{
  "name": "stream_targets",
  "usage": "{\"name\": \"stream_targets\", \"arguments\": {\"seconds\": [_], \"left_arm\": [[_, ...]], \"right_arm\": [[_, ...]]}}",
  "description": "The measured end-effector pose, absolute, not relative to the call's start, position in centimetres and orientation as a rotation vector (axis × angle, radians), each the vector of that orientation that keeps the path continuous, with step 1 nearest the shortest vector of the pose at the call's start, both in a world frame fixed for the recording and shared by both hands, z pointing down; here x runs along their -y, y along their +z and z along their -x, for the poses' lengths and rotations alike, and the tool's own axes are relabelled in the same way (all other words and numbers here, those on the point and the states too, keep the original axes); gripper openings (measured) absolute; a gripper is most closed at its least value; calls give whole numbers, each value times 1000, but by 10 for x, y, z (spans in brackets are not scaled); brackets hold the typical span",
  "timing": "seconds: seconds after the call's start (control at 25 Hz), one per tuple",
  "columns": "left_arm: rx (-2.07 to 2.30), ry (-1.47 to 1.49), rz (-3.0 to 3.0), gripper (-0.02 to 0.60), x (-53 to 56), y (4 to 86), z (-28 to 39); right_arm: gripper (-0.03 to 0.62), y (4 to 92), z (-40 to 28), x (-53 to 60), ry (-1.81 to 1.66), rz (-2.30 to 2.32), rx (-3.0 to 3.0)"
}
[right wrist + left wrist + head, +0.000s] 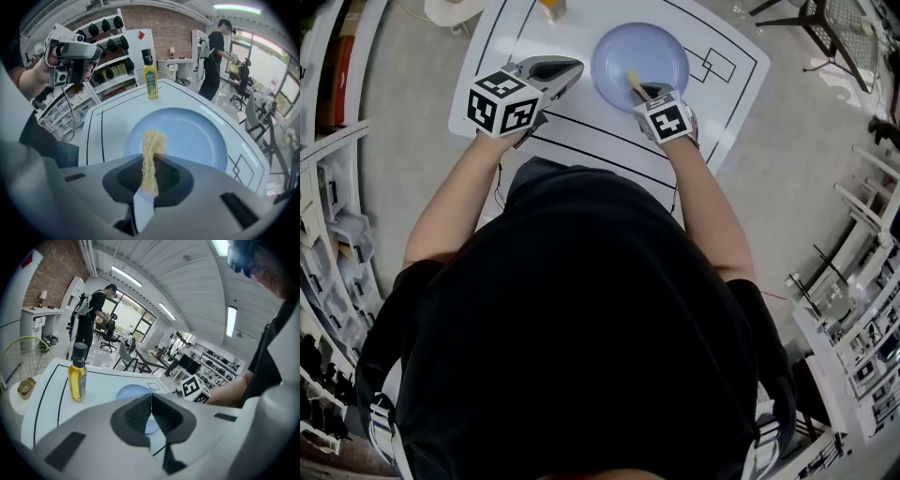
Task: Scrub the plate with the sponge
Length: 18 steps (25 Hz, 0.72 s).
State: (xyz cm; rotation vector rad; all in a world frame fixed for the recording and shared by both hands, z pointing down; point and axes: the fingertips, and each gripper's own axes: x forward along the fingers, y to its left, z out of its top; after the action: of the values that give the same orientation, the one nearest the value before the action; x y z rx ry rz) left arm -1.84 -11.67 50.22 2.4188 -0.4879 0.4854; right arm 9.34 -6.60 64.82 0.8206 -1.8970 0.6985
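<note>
A pale blue plate [639,64] [187,136] [132,392] lies on the white table [609,131]. My right gripper [642,92] [151,157] is shut on a thin yellow sponge [151,154] [635,84], which sticks out over the plate's near rim. To the left of the plate my left gripper [567,70] [151,412] hangs raised above the table, its jaws shut with nothing between them; it also shows at the upper left of the right gripper view [70,58].
A bottle of yellow liquid [77,373] [150,80] [553,7] stands on the table beyond the plate. Black lines mark the table top. A roll of tape [453,9] [26,387] lies off the table's far left corner. Shelves [328,234] stand left, racks [862,309] right. People stand in the background.
</note>
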Motion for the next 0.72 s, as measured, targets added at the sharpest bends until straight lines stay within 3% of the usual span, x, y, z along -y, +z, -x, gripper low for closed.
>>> {"name": "stream_targets", "arguments": {"seconds": [0.72], "left_arm": [[489, 523, -2551, 9, 93, 446, -11]], "right_arm": [[38, 540, -170, 66, 667, -1139, 2044]]}}
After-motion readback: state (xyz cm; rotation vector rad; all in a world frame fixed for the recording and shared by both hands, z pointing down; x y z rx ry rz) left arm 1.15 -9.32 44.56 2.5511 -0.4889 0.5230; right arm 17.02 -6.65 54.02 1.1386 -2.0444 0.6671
